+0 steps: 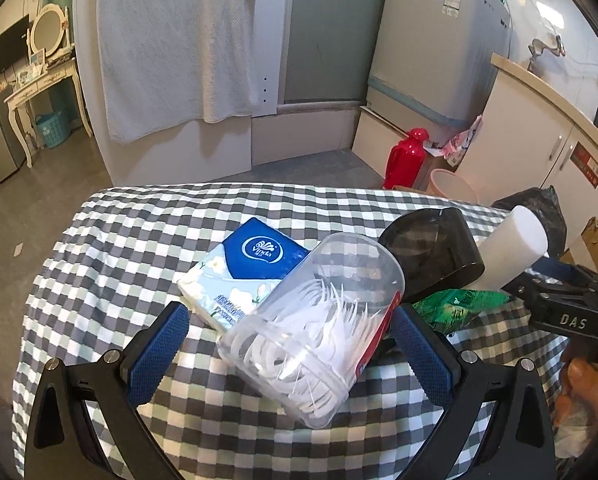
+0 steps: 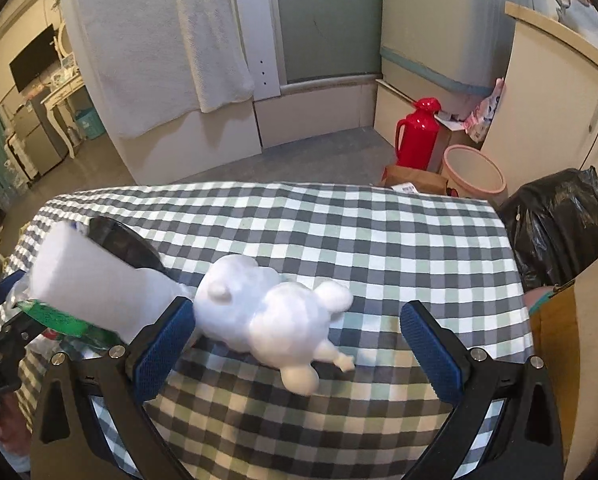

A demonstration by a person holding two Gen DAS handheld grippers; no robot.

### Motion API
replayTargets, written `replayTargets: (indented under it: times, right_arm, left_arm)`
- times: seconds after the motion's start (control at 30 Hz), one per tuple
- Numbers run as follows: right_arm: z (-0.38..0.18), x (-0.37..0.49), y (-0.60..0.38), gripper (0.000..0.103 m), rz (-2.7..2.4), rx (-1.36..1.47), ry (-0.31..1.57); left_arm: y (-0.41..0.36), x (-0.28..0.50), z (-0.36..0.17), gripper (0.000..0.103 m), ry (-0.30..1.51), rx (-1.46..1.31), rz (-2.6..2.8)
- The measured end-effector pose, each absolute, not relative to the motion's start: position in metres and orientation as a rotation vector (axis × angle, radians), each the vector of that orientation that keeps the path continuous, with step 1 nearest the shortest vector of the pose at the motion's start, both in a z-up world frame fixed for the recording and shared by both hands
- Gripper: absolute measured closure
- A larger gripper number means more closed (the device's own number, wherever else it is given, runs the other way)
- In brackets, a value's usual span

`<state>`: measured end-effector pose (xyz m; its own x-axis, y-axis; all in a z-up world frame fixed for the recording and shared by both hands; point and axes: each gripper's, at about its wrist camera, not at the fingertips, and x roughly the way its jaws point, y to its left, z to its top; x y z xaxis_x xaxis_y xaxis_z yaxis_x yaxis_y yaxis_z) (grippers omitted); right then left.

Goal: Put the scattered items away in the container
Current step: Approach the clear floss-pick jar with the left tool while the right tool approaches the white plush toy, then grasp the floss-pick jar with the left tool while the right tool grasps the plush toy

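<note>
Both grippers are hanging open over the checked tablecloth (image 2: pixel 379 232): the left gripper (image 1: pixel 291 340) straddling a clear floss-pick jar (image 1: pixel 311 328) at lower centre, the right gripper (image 2: pixel 299 334) flanking a white plush toy (image 2: pixel 275 312). A dark smoked-plastic container (image 1: pixel 431 252), centre right, is lying tipped, apparently unfilled.

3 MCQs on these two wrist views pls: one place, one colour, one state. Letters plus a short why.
1. The clear plastic floss-pick jar lies:
A. between the left gripper's fingers
B. on the floor
C. inside the pink bin

2. The thermos jug on the floor is:
A. blue
B. red
C. black

3. The right gripper is:
A. shut on the white plush toy
B. open
C. out of view

Key: 1 A, pads flank it; 2 B, plainly red; 3 B, pads wide apart, toy between them.
</note>
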<state>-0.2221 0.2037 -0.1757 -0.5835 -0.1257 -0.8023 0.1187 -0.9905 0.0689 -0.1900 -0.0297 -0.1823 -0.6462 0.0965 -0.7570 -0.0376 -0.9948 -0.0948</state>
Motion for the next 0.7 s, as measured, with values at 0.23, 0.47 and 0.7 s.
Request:
replayTargets:
  times: [0.23,0.47,0.7]
  right_arm:
    - [-0.185,-0.231,0.202,0.0,-2.674,1.39,-0.054]
    - [-0.19,-0.236,0.198,0.0,-2.685,1.409,-0.025]
    - [-0.19,-0.232,0.195,0.009,-2.686,1.387,0.026]
  left_arm:
    - [-0.028,-0.195,-0.185,0.0,-0.13,-1.272,2.772]
    - [-0.015,-0.195,-0.191,0.004,-0.084,-1.261,2.747]
    - [-0.01,-0.195,-0.192,0.014,-0.067,-1.254,2.757]
